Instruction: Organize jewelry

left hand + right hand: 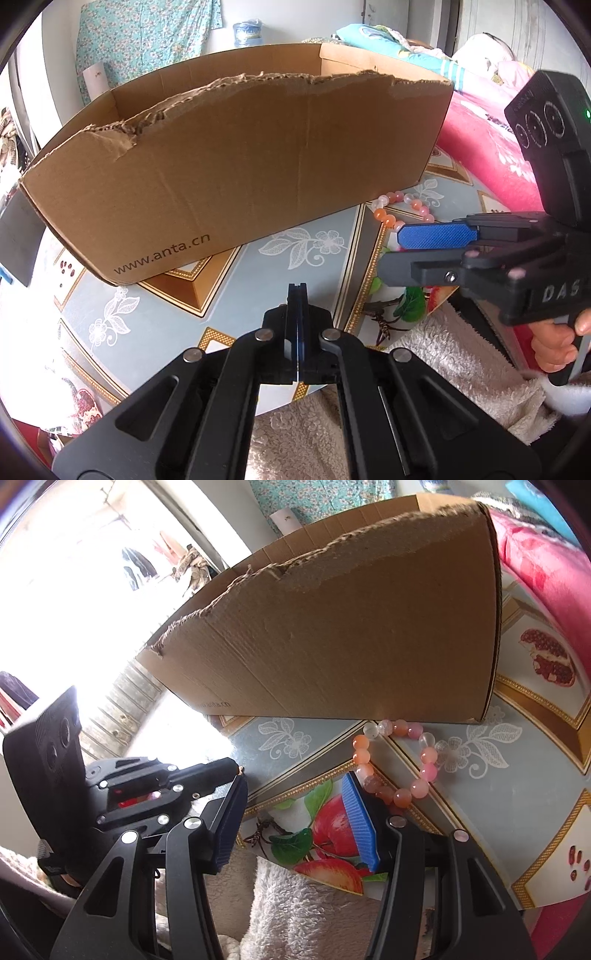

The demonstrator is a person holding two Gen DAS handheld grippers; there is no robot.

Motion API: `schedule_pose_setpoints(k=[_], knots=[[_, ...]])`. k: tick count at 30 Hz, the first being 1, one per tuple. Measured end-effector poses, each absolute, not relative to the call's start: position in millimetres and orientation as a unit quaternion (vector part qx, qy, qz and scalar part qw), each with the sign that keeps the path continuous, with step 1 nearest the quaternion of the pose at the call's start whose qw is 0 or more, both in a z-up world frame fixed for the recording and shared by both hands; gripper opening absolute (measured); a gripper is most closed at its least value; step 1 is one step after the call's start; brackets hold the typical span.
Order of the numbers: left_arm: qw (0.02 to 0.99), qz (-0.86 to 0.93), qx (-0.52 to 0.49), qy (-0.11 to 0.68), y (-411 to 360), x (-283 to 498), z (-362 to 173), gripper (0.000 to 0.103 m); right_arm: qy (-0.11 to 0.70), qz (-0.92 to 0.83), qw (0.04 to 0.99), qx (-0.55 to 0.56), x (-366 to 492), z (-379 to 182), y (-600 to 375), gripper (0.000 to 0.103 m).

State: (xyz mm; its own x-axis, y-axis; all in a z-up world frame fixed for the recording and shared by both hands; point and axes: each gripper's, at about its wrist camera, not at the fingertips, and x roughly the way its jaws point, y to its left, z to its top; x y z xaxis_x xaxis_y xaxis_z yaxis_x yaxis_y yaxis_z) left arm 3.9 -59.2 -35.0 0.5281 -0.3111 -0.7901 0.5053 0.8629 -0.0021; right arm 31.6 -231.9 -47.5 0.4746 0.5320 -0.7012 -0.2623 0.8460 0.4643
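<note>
Left tool (296, 291) closed and empty; right tool (295, 812) parted.

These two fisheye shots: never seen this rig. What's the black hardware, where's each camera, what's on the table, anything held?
No robot here: a person carries a handheld two-finger gripper in each hand, each with a fisheye camera looking along its fingers.

The left wrist view shows the left gripper at the bottom, its blue pads pressed together on nothing. The right gripper comes in from the side, with a hand on its grip.

The right wrist view shows the right gripper, jaws apart and empty.

On the patterned fruit-and-flower tablecloth stands an open brown cardboard box with a torn top edge. Beside its corner lies a bracelet of pink, orange and clear beads, just ahead of the right gripper. Nothing is held.
</note>
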Motion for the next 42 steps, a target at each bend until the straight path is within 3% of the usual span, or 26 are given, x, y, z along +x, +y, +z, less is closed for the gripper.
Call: schedule_pose_setpoints(k=[3, 5, 7, 10, 16, 20, 35, 42], knots=[[0.868, -0.238, 0.106, 0.423, -55.8, 3.7, -31.7, 0.001, 0.458, 0.232, 0.846, 0.144, 31.4, -46.3, -230.6, 0.052], [0.868, -0.237, 0.104, 0.424, -52.7, 3.0, -31.1, 0.015, 0.458, 0.230, 0.846, 0.145, 30.6, -45.7, -230.6, 0.052], [0.867, -0.228, 0.106, 0.430, -51.4, 5.6, -32.7, 0.023, 0.459, 0.229, 0.846, 0.147, 31.0, -45.6, -230.9, 0.052], [0.863, -0.229, 0.096, 0.440, -50.8, 10.3, -35.7, 0.024, 0.461, 0.228, 0.845, 0.147, 33.3, -46.5, -230.0, 0.052], [0.870, -0.211, 0.122, 0.429, -61.9, 9.2, -41.1, 0.023, 0.461, 0.227, 0.845, 0.146, 30.6, -47.5, -228.4, 0.052], [0.869, -0.216, 0.132, 0.425, -69.7, 5.8, -41.5, 0.011, 0.460, 0.226, 0.846, 0.148, 30.8, -48.3, -227.8, 0.052], [0.871, -0.224, 0.129, 0.419, -63.5, 0.3, -40.3, 0.011, 0.456, 0.223, 0.850, 0.143, 25.9, -44.6, -230.8, 0.052], [0.875, -0.225, 0.127, 0.409, -56.7, -3.8, -35.3, 0.011, 0.432, 0.198, 0.877, 0.071, 26.0, -27.5, -224.4, 0.052]])
